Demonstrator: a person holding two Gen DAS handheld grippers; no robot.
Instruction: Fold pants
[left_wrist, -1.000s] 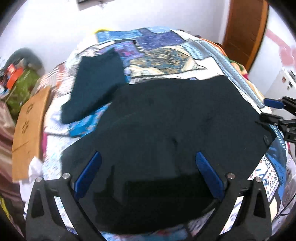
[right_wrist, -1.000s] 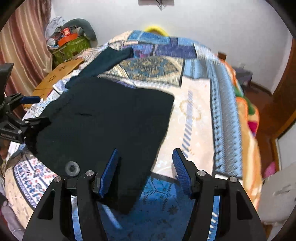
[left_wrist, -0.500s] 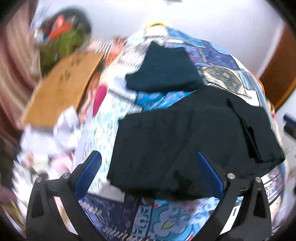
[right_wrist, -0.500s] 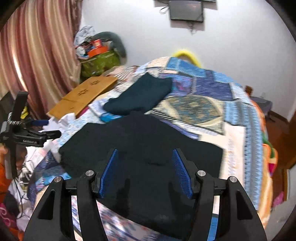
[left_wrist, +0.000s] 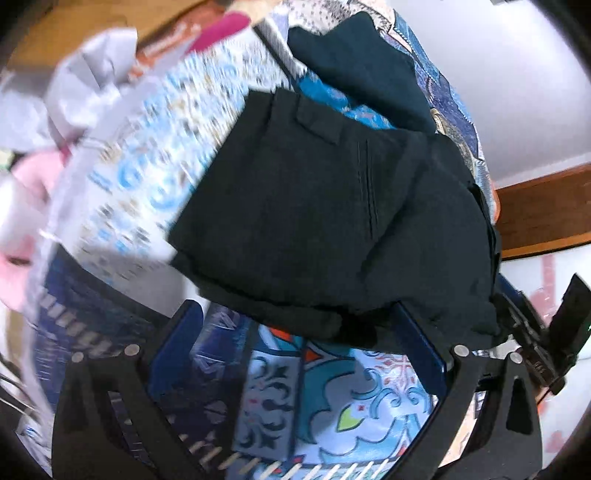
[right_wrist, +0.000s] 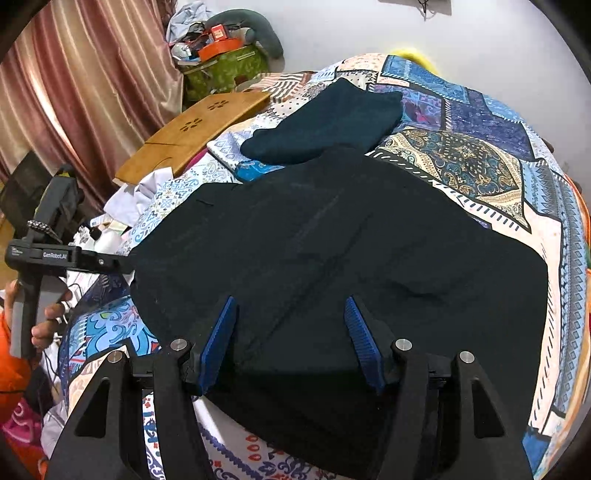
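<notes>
Black pants (right_wrist: 332, 251) lie folded in a thick flat pile on the patterned bedspread (right_wrist: 480, 158). They also show in the left wrist view (left_wrist: 325, 206), with a pocket flap on top. My left gripper (left_wrist: 299, 347) is open and empty, just off the pile's near edge. My right gripper (right_wrist: 291, 332) is open and empty, low over the pants at their near side. The left gripper also shows in the right wrist view (right_wrist: 107, 262), at the pile's left corner.
A second dark folded garment (right_wrist: 328, 122) lies farther back on the bed, and shows in the left wrist view (left_wrist: 362, 62). A wooden lap table (right_wrist: 192, 133) and loose white cloth (right_wrist: 136, 192) lie at the bed's left side. A curtain (right_wrist: 85, 85) hangs on the left.
Both grippers have swung round the pile, staying open. The left one has dropped to the pile's left edge and tilted; the right one has come down closer over the pants.
</notes>
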